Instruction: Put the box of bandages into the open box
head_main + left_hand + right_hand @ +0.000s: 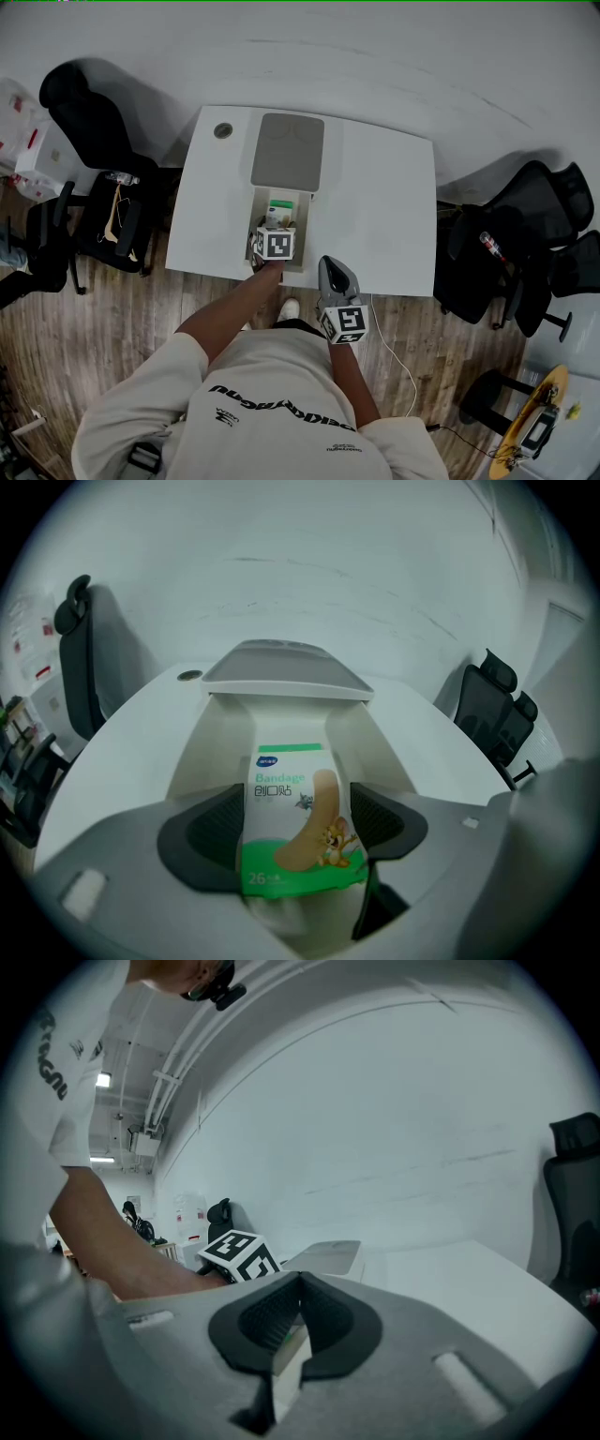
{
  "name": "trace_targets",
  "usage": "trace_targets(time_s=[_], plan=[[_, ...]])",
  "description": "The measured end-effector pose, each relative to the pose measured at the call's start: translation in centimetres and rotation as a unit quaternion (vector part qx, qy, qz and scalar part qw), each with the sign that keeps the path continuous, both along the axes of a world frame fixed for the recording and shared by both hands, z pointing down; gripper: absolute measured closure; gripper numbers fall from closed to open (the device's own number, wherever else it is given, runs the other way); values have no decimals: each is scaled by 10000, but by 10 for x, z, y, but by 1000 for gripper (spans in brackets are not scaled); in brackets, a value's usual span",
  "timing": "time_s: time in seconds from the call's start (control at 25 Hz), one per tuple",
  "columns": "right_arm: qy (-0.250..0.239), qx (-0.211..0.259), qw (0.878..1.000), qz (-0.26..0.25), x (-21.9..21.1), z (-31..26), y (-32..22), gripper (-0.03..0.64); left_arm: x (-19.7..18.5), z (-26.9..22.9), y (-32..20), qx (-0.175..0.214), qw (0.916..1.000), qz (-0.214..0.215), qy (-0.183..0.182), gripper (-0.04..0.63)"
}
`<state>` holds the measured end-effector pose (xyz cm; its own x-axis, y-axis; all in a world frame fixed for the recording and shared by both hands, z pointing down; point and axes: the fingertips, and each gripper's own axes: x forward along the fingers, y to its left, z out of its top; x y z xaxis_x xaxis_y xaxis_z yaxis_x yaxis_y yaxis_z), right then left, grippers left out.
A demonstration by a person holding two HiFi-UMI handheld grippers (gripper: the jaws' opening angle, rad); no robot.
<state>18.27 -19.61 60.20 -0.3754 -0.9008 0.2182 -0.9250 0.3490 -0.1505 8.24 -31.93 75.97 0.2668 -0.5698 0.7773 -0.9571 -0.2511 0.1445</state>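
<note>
A white and green box of bandages with a cartoon plaster on it stands upright between the pads of my left gripper, which is shut on it. In the head view that gripper reaches into the near end of the open white box, where the bandage box's green top shows. The open box's grey lid lies flipped back behind it. My right gripper hovers at the table's front edge, right of the box, jaws together with nothing seen in them.
The white table has a round cable hole at its far left corner. Black office chairs stand at the left and at the right. A white cable trails over the wooden floor.
</note>
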Motion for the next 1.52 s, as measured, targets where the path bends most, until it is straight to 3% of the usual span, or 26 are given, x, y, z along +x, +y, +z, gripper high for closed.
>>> trace_targets(time_s=[0.4,0.84,1.16,1.28,1.52], plan=[[-7,5,10000,-13,1,-1,3,617,5,2,2,-78,9999,61,65,230],[-48,43,10000,16,2,-4,8,617,7,-9,7,119,9996,25,245,213],[-45,77,10000,-3,0,-7,12,617,3,-23,12,448,9983,132,363,243],[-46,92,9999,13,-2,-9,15,617,1,-35,16,669,9963,206,506,298],[-21,128,9999,-10,-9,-13,19,617,-5,-49,24,813,9943,250,638,302]])
